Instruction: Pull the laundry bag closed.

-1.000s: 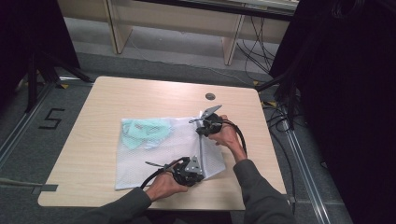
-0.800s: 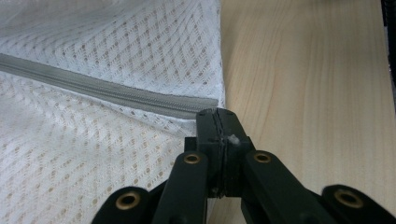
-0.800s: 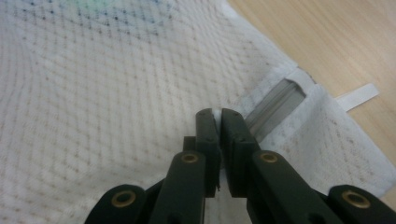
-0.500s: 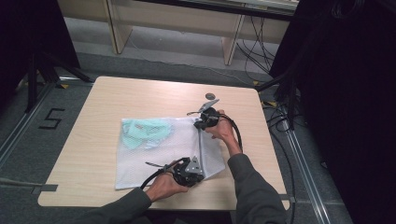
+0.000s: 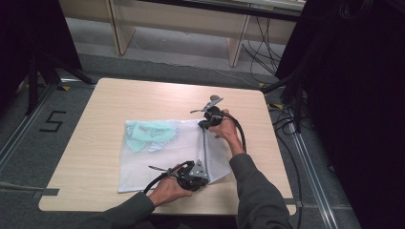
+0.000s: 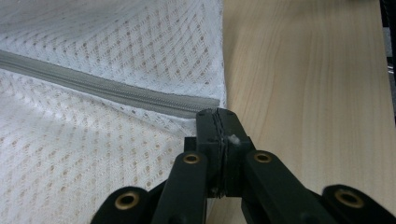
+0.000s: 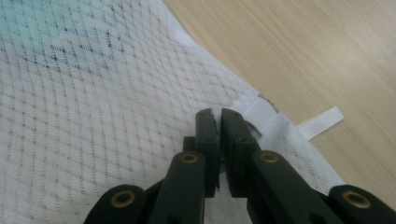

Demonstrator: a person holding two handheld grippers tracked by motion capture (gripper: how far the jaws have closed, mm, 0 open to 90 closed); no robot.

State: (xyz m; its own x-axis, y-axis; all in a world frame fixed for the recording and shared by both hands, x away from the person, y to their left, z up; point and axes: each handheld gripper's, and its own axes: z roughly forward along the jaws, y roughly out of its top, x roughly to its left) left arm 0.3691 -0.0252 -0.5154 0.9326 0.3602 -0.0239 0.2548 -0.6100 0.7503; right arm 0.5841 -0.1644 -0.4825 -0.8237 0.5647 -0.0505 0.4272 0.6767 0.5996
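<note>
Bench (image 5: 119, 109): light wood top, rounded corners, standing on a grey floor; a "5" is marked on the floor (image 5: 52, 121) to its left.
Mesh bag (image 5: 162, 157): white netting, lying flat on the bench, right of centre and toward the near edge.
Bag contents: a pale green item (image 5: 148, 133) shows through the mesh at the far-left part of the bag; what it is cannot be told.
Zipper (image 5: 205, 148): grey, running near-to-far along the right part of the bag; in the left gripper view it crosses the mesh (image 6: 93, 154) and ends at the fingers.
Left gripper (image 5: 193, 172): held in the person's left hand (image 5: 167, 188) at the near-right corner of the bag, low on the bench.
Left fingers (image 6: 233, 135): pressed together on the bag's edge at the near end of the zipper (image 6: 116, 91); bare bench (image 6: 303, 93) lies just beside them.
Right gripper (image 5: 206, 121): held in the right hand (image 5: 227, 129) at the far-right corner of the bag.
Right fingers (image 7: 206, 128): almost together with a thin gap, pinching something at the zipper's far end; whether it is the pull or the fabric cannot be told.
White tab (image 7: 321, 121): a small fabric loop sticking out from the bag's corner (image 7: 261, 114) onto the bench, just right of the right fingers.
Cables: a black cable (image 5: 241, 136) loops from the right gripper over the forearm.
</note>
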